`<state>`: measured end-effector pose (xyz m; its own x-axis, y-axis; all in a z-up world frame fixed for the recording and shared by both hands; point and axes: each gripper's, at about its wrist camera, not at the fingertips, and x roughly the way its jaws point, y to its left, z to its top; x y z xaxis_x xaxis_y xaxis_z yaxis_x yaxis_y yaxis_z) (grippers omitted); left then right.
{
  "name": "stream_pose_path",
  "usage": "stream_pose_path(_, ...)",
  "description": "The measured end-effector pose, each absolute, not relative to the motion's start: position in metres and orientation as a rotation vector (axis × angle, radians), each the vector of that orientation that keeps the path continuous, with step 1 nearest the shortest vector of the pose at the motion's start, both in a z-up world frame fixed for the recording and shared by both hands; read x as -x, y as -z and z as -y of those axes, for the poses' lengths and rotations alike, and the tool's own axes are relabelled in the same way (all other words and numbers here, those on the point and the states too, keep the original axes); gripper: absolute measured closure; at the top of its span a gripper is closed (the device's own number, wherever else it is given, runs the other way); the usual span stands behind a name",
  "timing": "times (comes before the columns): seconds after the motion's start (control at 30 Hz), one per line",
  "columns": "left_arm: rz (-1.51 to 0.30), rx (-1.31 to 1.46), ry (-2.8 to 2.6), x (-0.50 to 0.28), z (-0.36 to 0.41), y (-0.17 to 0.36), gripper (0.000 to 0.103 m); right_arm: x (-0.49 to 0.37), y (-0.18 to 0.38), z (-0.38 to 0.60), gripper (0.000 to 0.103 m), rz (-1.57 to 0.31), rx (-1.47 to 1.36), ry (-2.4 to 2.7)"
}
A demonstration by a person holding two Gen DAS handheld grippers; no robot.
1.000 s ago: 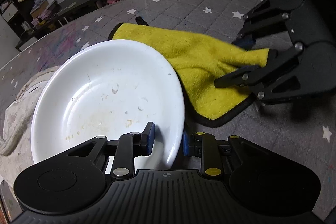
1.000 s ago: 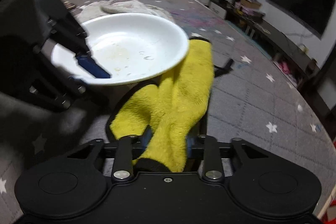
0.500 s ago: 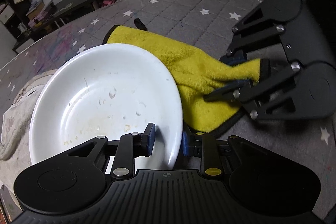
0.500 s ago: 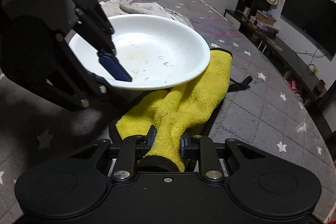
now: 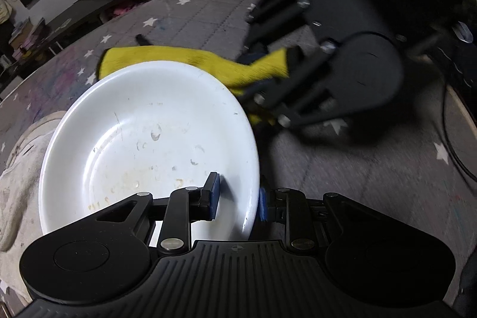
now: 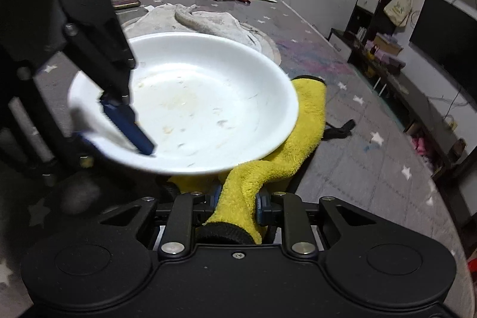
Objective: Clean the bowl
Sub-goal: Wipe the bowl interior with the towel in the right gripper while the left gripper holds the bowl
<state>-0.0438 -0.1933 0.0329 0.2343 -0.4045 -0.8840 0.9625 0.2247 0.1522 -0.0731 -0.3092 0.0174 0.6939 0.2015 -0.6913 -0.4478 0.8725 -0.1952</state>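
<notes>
I count one white bowl [image 5: 149,139], one yellow cloth [image 6: 301,139], one crumpled grey-white rag [image 6: 205,20] on the table behind the bowl, and my two tongs.

My left gripper [image 5: 237,195] is clamped on the bowl's near rim at the lower middle of its view, one blue pad inside the bowl and one outside. My right gripper [image 6: 237,203] pinches a bunched end of the yellow cloth at the lower middle of its own view, the pile squeezed between the blue pads.

Compared with a second ago, the cloth lies much more under the bowl: in the left view only a narrow yellow strip [image 5: 190,58] shows above the far rim, where a wide spread lay open before. My right gripper [image 5: 253,79] has come closer to the bowl and fills the upper right of that view, blurred.

The bowl sits tilted, held off the grey star-patterned table cover [image 6: 357,163], filling the centre-left of both views. Its inside is glossy white with faint yellowish smears and small dried specks near the bottom, plus a few thin dark scratches.
</notes>
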Motion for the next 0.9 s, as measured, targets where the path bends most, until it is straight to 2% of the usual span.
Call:
stream_pose_path(0.6,-0.82,-0.832,1.029,0.04,0.231,-0.026,0.072,0.087,-0.016,0.303,0.08,-0.69,0.451,-0.396)
stream_pose_path(0.9,-0.795,-0.874,1.143,0.053,0.217,-0.028,0.072,0.111,-0.02,0.301,0.08,-0.696,0.48,-0.442)
